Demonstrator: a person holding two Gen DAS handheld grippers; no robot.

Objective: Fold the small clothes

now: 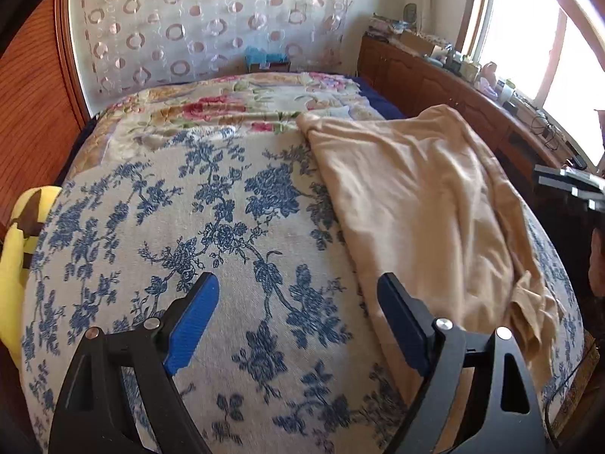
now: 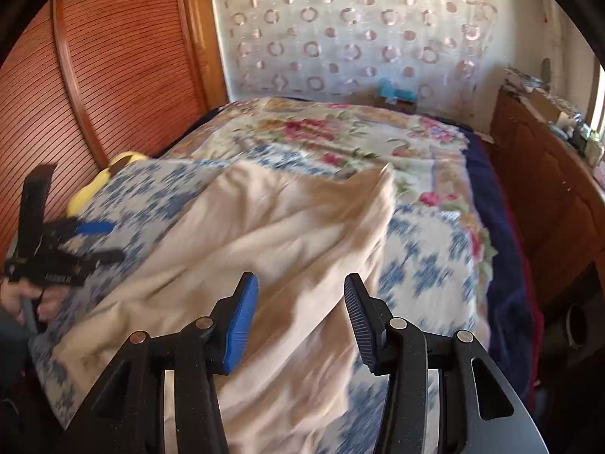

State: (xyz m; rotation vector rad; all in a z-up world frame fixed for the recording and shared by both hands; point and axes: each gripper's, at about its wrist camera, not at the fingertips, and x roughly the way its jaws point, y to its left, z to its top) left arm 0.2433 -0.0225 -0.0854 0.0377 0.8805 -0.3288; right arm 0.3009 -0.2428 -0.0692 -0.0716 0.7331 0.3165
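Tan garment (image 1: 423, 204) spread on bed, left claw (image 1: 298, 302) wide open, right claw (image 2: 300, 299) half open, both empty

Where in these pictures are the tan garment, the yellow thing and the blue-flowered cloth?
tan garment (image 1: 416, 196): left wrist view, on its wrinkled middle.
yellow thing (image 1: 15, 261): left wrist view, on its side at the bed's left edge.
blue-flowered cloth (image 1: 227, 227): left wrist view, on a bare printed part.

A bed (image 1: 332, 94) fills the view, spread with a blue-flowered beige cover (image 1: 211, 234) over a pink-rose floral blanket (image 1: 234, 106). On the cover lies a crumpled tan garment (image 1: 416, 204), a yellow cloth (image 1: 15, 249) at the left edge.
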